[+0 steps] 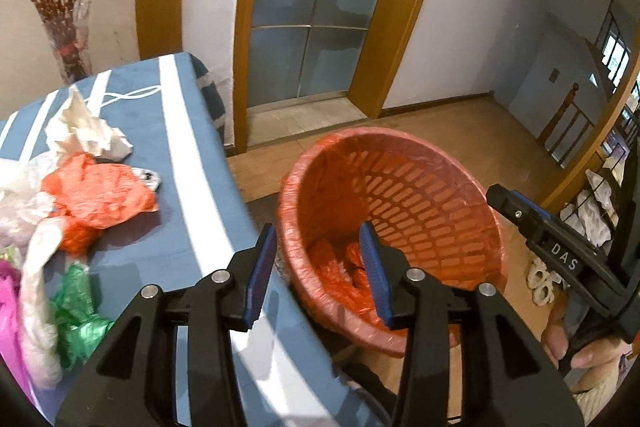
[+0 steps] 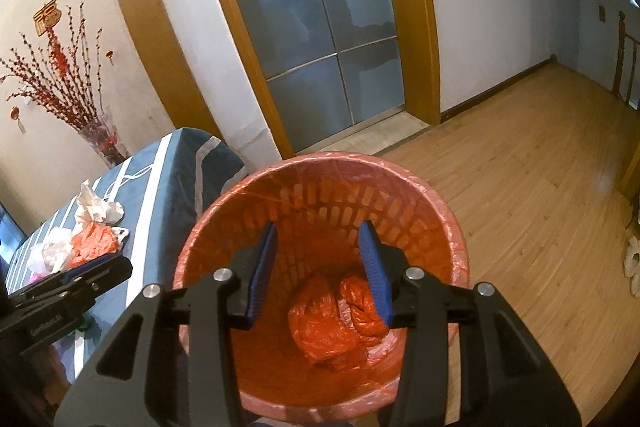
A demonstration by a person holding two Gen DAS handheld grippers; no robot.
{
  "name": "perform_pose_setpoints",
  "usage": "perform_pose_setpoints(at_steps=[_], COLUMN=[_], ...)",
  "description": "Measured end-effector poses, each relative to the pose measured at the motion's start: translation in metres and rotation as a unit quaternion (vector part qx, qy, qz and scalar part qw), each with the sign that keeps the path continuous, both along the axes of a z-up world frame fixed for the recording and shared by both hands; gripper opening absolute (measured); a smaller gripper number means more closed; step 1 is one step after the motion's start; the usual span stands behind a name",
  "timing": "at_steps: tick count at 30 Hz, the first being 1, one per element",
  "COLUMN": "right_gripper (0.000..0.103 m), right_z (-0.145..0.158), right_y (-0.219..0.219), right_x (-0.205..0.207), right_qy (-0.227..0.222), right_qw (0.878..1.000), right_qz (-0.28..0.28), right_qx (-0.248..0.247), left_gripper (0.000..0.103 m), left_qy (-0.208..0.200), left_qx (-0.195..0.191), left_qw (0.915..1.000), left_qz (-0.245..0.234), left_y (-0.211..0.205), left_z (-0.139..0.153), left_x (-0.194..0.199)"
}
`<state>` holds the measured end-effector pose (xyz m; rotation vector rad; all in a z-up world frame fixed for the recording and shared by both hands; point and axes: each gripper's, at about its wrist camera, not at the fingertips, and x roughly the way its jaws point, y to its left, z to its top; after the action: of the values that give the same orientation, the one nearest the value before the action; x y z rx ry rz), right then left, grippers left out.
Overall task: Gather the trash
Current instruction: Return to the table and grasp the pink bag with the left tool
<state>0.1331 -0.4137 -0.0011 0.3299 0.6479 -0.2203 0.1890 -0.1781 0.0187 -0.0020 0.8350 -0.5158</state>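
1. The right gripper hangs over the mouth of the red trash basket, its blue pads spread apart with nothing between them.
2. The basket stands on the wooden floor just beside the desk, and is lined with a thin red plastic bag.
3. Two crumpled red plastic bags lie at the bottom of the basket, touching each other.
4. The left gripper points down over the desk edge and the near rim of the basket; its pads are also spread and hold nothing.
5. In the left wrist view the right gripper shows at the right edge, with a hand wrapped around its handle.
6. More trash lies on the desk, which is covered with a blue cloth with white stripes: a crumpled white paper, a red plastic bag just in front of it, a whitish plastic bag to the left, a green plastic bag nearer the camera, and a pink piece at the frame edge.
7. A glass vase of red branches stands behind the desk, by the wall.
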Motion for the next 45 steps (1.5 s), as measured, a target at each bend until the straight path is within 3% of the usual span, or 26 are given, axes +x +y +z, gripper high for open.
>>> perform_pose_setpoints(at_steps=[11, 13, 19, 21, 25, 28, 34, 41, 45], right_gripper=[0.043, 0.043, 0.046, 0.048, 0.048, 0.048, 0.048, 0.048, 0.048], right_z=[0.013, 0.013, 0.011, 0.009, 0.004, 0.000, -0.004, -0.009, -0.012], right_y=[0.057, 0.071, 0.114, 0.126, 0.150, 0.164, 0.180, 0.188, 0.194], right_x=[-0.001, -0.001, 0.000, -0.001, -0.003, -0.003, 0.001, 0.004, 0.005], right_qy=[-0.005, -0.004, -0.001, -0.001, 0.005, 0.012, 0.023, 0.033, 0.038], right_qw=[0.998, 0.998, 0.995, 0.994, 0.991, 0.989, 0.988, 0.986, 0.985], right_qz=[0.054, 0.067, 0.102, 0.110, 0.130, 0.142, 0.152, 0.159, 0.164], right_qx=[-0.014, -0.015, -0.020, -0.022, -0.025, -0.026, -0.031, -0.037, -0.038], left_gripper=[0.050, 0.058, 0.067, 0.067, 0.067, 0.067, 0.067, 0.066, 0.059], left_qy=[-0.040, -0.051, -0.090, -0.085, -0.041, -0.012, 0.003, 0.010, 0.010], left_qx=[0.017, 0.021, 0.063, 0.072, 0.051, 0.013, -0.014, -0.008, -0.001], left_qw=[0.9960, 0.9931, 0.9756, 0.9711, 0.9687, 0.9704, 0.9747, 0.9791, 0.9791], left_qz=[0.078, 0.104, 0.190, 0.211, 0.239, 0.241, 0.223, 0.203, 0.203], left_y=[0.085, 0.109, 0.185, 0.206, 0.240, 0.248, 0.242, 0.228, 0.224], left_z=[0.022, 0.026, 0.024, 0.016, -0.007, -0.019, -0.029, -0.038, -0.041], left_x=[-0.023, -0.028, -0.038, -0.036, -0.019, -0.001, 0.008, 0.014, 0.021])
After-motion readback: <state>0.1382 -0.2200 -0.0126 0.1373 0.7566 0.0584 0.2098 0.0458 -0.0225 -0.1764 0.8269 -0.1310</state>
